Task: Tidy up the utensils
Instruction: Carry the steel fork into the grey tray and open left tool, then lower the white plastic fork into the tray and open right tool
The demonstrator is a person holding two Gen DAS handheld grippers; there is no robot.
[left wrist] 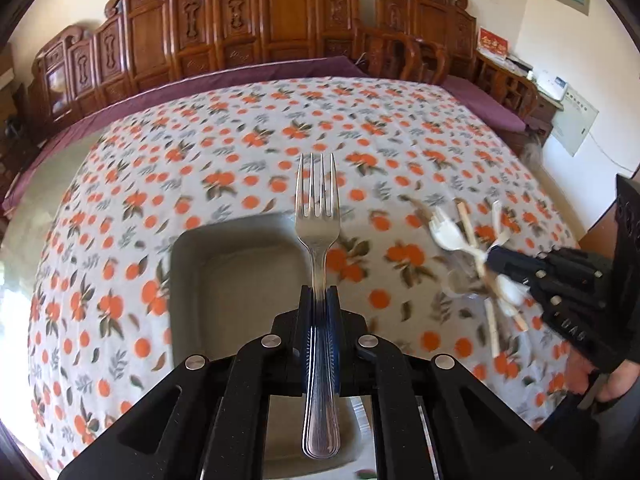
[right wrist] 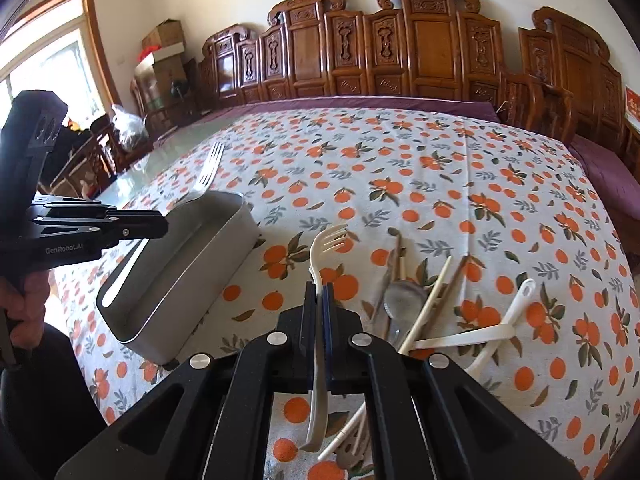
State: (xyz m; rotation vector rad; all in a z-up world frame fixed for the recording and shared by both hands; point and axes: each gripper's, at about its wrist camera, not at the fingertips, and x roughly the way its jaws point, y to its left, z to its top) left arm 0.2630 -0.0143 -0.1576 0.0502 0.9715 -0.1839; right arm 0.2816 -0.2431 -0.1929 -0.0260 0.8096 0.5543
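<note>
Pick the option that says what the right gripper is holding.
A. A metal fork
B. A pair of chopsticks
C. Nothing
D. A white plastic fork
D: in the right wrist view the right gripper is shut on the handle of a white plastic fork, tines up over the tablecloth; the metal fork sits in the left gripper.

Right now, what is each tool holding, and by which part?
Left tool: the silver metal fork, gripped mid-handle. Right tool: the white plastic fork, gripped on its handle just below the tines.
</note>
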